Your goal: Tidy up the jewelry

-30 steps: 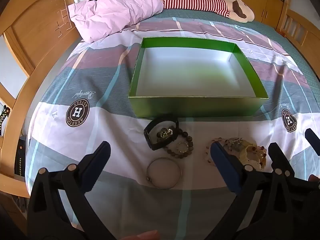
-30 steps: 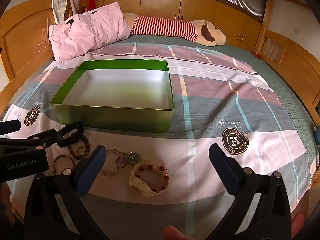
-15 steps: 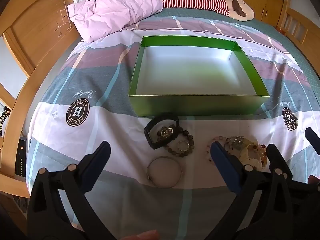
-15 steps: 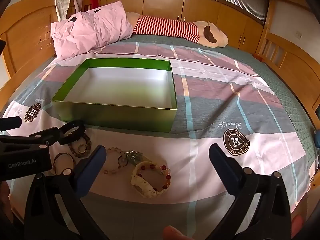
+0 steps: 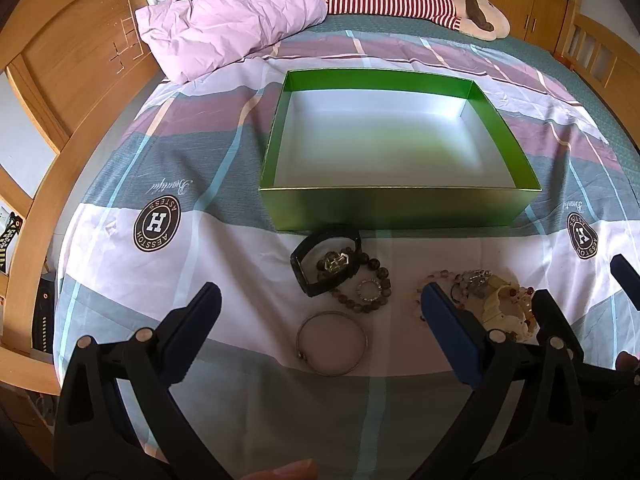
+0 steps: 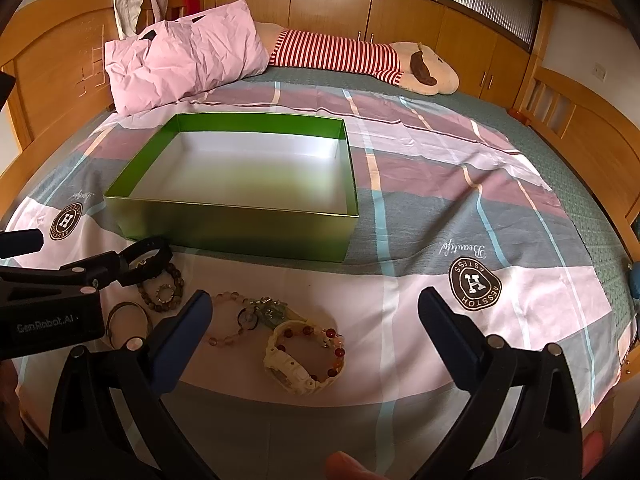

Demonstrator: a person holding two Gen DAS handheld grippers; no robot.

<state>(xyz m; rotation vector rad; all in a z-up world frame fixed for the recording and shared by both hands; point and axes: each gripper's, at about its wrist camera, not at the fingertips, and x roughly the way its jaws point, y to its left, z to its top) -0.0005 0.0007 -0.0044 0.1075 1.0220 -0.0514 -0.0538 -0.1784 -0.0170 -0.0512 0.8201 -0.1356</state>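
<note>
An empty green box (image 5: pixel 400 210) (image 6: pixel 240 232) stands on the bed. In front of it lie a black watch (image 5: pixel 308 258) (image 6: pixel 150 258), a dark bead bracelet (image 5: pixel 378 276) (image 6: pixel 160 304), a silver bangle (image 5: pixel 332 342) (image 6: pixel 126 318), a pink bead bracelet (image 6: pixel 226 326), a cream watch (image 6: pixel 292 372) and a red bead bracelet (image 6: pixel 336 348). My left gripper (image 5: pixel 320 324) is open above the bangle. My right gripper (image 6: pixel 312 328) is open above the cream watch and red beads. The left gripper's body (image 6: pixel 48 300) shows in the right wrist view.
The bed has a plaid sheet (image 6: pixel 440 208). A pink pillow (image 5: pixel 224 28) and a striped plush toy (image 6: pixel 360 60) lie at the far end. A wooden headboard (image 5: pixel 72 76) and bed frame run along the left; a wooden rail (image 6: pixel 568 132) is at the right.
Both grippers have drifted slightly; the box and jewelry sit a little lower in the right wrist view. Nothing was taken hold of.
</note>
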